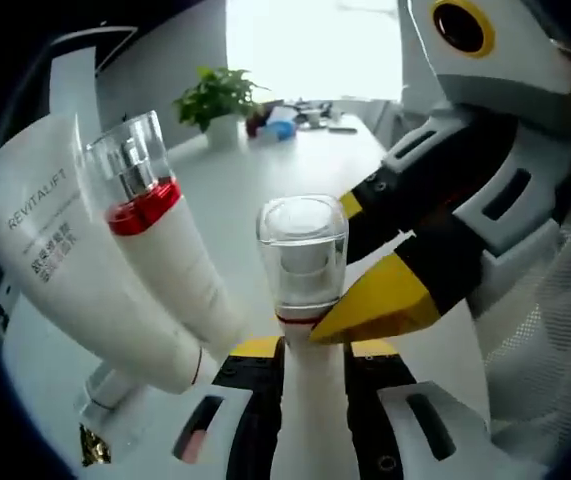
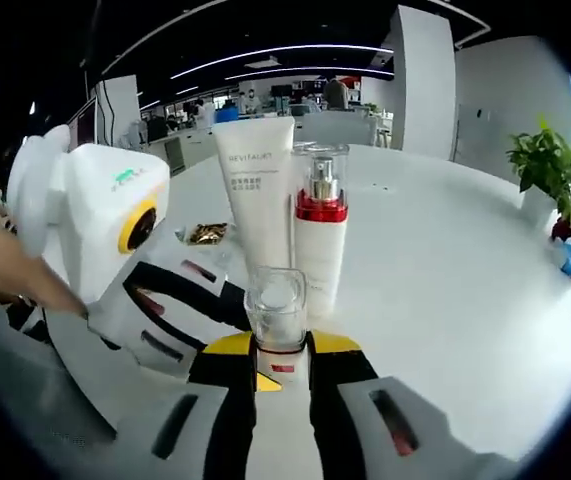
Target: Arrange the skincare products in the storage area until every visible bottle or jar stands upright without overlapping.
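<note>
White clear-capped pump bottle upright on white table, clamped between both grippers' jaws: left gripper, right gripper. Behind: red-banded bottle, white REVITALIFT tube.

White table, potted plant, bright window, ceiling light strips, white pillar.
</note>
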A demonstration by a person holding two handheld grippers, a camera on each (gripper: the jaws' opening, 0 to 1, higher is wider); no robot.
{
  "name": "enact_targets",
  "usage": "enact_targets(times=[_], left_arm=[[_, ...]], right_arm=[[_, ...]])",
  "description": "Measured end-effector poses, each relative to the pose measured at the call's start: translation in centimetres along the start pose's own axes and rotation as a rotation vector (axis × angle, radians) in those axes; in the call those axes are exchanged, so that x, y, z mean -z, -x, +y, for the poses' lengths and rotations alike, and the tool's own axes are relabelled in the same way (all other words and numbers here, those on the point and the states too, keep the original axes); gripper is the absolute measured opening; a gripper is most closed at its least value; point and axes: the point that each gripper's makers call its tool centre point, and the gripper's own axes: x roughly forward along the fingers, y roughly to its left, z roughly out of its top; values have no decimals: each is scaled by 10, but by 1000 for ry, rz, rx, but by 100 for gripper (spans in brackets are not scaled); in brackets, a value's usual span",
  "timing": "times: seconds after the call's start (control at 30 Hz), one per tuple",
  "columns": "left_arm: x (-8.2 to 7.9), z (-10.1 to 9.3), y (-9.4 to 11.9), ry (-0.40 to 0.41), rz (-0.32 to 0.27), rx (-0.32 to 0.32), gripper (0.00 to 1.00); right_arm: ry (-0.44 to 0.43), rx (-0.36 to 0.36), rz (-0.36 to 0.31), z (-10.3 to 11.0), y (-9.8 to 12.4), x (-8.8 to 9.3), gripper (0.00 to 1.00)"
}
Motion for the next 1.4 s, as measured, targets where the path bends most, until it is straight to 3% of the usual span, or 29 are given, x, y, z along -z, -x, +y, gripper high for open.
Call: enact_targets(times=[0.43,0.87,1.4], left_arm=[[21,10,23,135,5,-86,36],[57,-4,43,230,63,-118,49],[58,-1,51,248,61,-139,50]], right_arm=[[-26,67,-32,-10,-16,-11,18],[-51,120,-53,-16,-25,-15,18],[-65,145,-30,-17,-26,-9,23]])
